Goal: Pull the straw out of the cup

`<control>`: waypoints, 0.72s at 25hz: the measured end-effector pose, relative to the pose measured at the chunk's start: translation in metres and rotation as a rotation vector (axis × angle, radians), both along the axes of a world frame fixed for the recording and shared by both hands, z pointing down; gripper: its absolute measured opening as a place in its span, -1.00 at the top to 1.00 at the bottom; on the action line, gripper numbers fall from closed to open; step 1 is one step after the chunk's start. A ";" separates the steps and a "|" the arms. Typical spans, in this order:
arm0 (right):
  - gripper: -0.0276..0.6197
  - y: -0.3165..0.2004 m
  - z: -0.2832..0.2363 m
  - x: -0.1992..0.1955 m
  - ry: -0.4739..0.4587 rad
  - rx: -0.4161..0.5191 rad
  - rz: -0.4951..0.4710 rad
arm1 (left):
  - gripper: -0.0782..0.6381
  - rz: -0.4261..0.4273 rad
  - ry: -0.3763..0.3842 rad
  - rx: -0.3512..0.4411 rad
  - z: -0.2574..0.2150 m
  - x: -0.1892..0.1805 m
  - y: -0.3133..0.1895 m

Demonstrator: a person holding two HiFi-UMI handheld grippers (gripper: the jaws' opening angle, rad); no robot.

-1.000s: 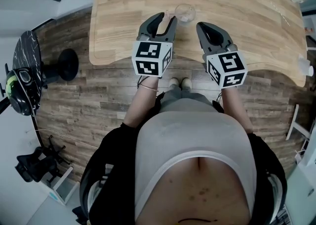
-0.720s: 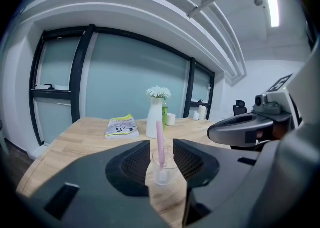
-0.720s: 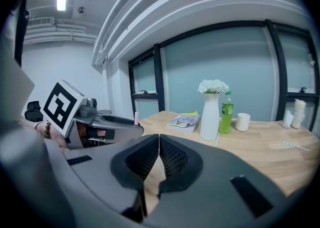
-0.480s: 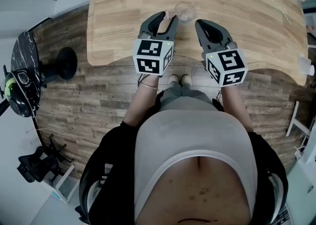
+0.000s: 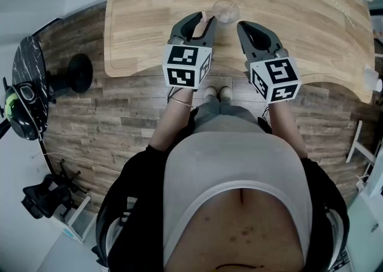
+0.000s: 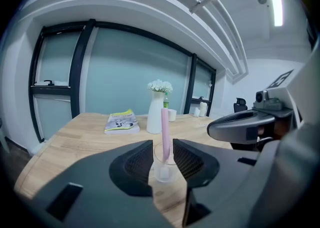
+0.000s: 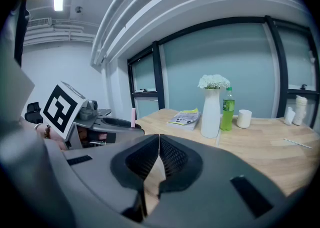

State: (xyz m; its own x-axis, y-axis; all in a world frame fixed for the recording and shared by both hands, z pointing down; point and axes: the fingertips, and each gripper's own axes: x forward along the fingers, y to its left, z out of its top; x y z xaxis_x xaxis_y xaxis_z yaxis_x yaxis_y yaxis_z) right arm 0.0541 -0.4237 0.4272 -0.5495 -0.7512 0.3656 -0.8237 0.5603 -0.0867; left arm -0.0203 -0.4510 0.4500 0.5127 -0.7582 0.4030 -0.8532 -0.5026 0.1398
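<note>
A clear plastic cup (image 5: pixel 225 11) stands on the wooden table (image 5: pixel 149 14) near its front edge. A pink straw (image 6: pixel 164 131) stands upright in the cup (image 6: pixel 163 164). My left gripper (image 5: pixel 202 21) is open just short of the cup; in the left gripper view the straw shows in the gap of the gripper (image 6: pixel 163 158), beyond the jaws and untouched. My right gripper (image 5: pixel 245 26) is to the right of the cup, shut with nothing in it (image 7: pixel 159 154). The right gripper view shows the straw's tip (image 7: pixel 133 117) behind the left gripper (image 7: pixel 107 122).
At the table's far side stand a white vase with flowers (image 6: pixel 156 106), a book (image 6: pixel 121 122), a green bottle (image 7: pixel 227 109) and a white mug (image 7: pixel 244 118). A thin white stick (image 7: pixel 297 143) lies to the right. A chair (image 5: pixel 24 97) stands on the floor to the left.
The head view has shifted slightly. Both grippers and the cup keep about the same places relative to each other.
</note>
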 end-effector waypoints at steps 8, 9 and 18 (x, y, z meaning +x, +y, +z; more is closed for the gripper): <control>0.83 0.001 0.003 0.002 0.000 -0.009 0.006 | 0.60 0.001 -0.002 -0.006 0.003 0.001 0.001; 0.84 0.000 0.003 0.002 0.000 -0.009 0.006 | 0.63 -0.003 0.000 -0.008 0.004 0.001 0.001; 0.84 0.002 0.002 0.001 0.004 -0.005 0.002 | 0.68 -0.007 -0.002 -0.019 0.005 0.000 0.000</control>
State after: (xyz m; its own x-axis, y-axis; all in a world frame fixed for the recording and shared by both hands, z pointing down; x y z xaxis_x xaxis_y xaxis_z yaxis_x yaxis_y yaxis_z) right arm 0.0551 -0.4214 0.4288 -0.5465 -0.7504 0.3718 -0.8251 0.5584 -0.0859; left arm -0.0206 -0.4506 0.4554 0.5063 -0.7542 0.4182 -0.8570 -0.4939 0.1469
